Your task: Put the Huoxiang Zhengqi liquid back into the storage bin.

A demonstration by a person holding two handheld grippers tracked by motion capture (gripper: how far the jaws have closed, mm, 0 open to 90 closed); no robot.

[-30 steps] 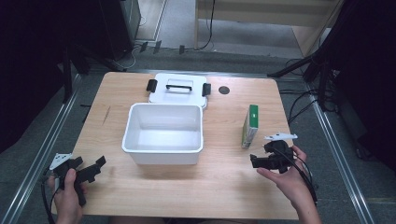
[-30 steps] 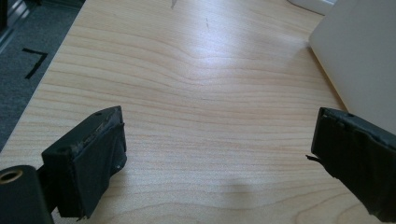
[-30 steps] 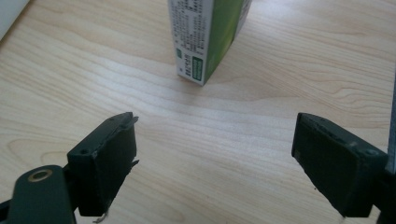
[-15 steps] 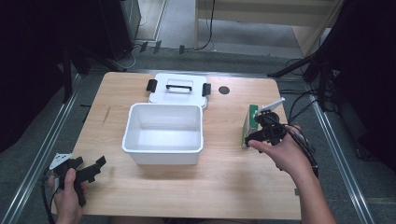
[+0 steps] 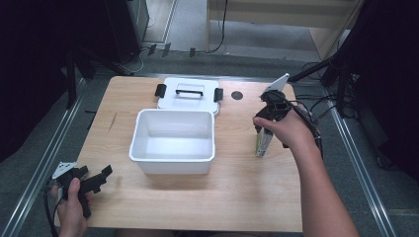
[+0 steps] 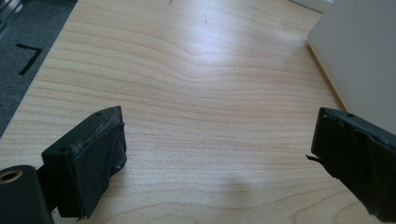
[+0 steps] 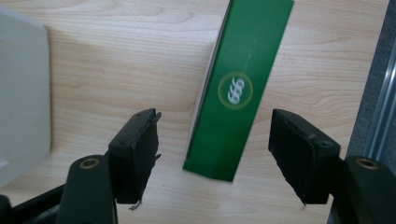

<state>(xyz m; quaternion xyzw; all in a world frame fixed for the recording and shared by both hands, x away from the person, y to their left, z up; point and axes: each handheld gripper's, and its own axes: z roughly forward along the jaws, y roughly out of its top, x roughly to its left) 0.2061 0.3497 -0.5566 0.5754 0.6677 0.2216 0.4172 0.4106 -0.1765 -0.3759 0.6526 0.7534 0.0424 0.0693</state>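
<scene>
The right gripper (image 7: 215,154) hangs above the green box (image 7: 238,88), jaws spread astride its long axis; the left gripper (image 6: 219,154), also spread, idles far away.

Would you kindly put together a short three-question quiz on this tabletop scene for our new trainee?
1. True or false: the right gripper has its jaws shut on the green box.
2. Multiple choice: where does the lid lie? A) on the bin; B) on the table behind the bin; C) in the left gripper.
3. Fill in: the white bin holds ____.

Key
1. False: in the right gripper view the jaws are open, one on each side of the box and apart from it.
2. B: it lies flat beyond the bin's far rim.
3. Nothing: its inside is bare. The left gripper is open over bare table.
</scene>
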